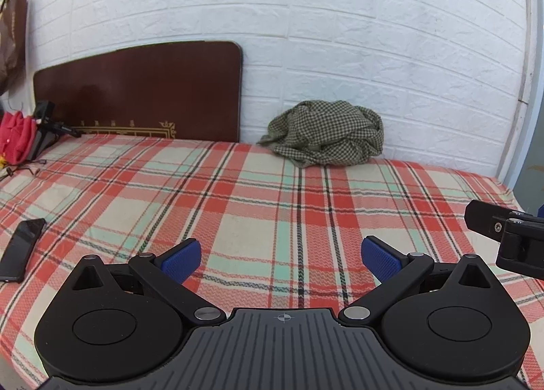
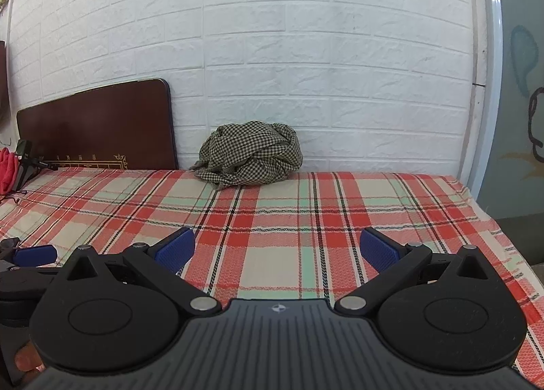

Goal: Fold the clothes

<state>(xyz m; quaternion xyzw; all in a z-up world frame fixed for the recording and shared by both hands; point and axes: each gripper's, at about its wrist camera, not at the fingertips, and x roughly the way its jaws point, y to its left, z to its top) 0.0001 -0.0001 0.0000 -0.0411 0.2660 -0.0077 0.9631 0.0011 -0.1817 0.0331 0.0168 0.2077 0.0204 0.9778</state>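
A crumpled green-and-white checked garment point(image 1: 326, 133) point(image 2: 251, 155) lies in a heap at the far side of the bed, against the white brick wall. My left gripper point(image 1: 280, 257) hovers over the plaid bedsheet point(image 1: 238, 199) near the front, jaws wide open, nothing between the blue pads. My right gripper point(image 2: 277, 250) stands the same way, open and empty, well short of the garment. Part of the right gripper shows at the right edge of the left wrist view, and a blue pad of the left gripper point(image 2: 34, 254) shows at the left edge of the right wrist view.
A dark brown board point(image 1: 142, 91) leans on the wall at the back left. A black phone point(image 1: 20, 250) lies on the sheet at the left. Red cloth point(image 1: 17, 138) and a black device point(image 1: 47, 118) sit at the far left. The bed's right edge point(image 2: 493, 220) drops off.
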